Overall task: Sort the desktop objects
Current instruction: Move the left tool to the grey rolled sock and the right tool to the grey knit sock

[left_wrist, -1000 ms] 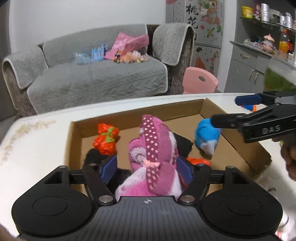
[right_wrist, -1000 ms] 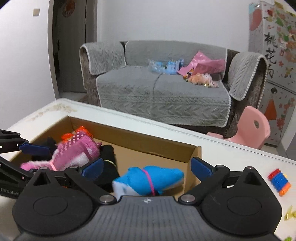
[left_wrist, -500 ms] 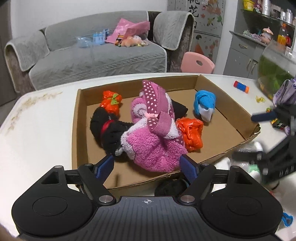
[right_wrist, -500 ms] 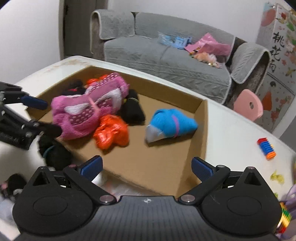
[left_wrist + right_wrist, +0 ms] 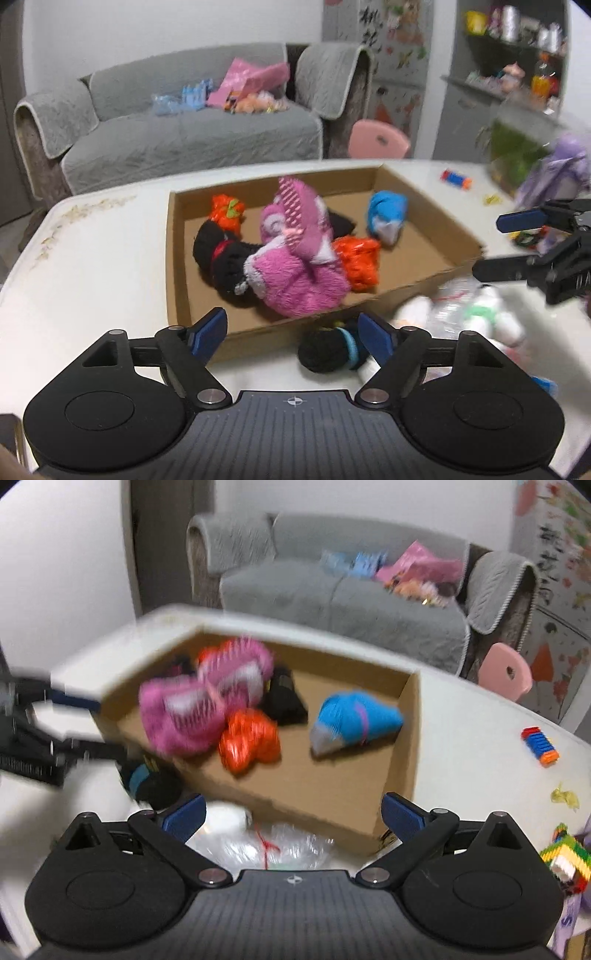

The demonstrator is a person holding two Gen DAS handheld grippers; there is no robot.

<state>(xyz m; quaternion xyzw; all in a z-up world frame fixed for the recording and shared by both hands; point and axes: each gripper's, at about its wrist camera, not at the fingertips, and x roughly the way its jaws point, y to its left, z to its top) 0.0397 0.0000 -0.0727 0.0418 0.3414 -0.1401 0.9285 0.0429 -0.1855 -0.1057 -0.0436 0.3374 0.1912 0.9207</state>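
Left gripper (image 5: 292,329) hovering, jaws spread, empty; black sock (image 5: 330,351) lying just ahead, nearer right finger. Right gripper (image 5: 293,812) also spread, farther.

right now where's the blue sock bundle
In both wrist views the blue sock bundle lies inside the cardboard box, alone toward its far right corner, apart from the orange bundle nearer the middle.
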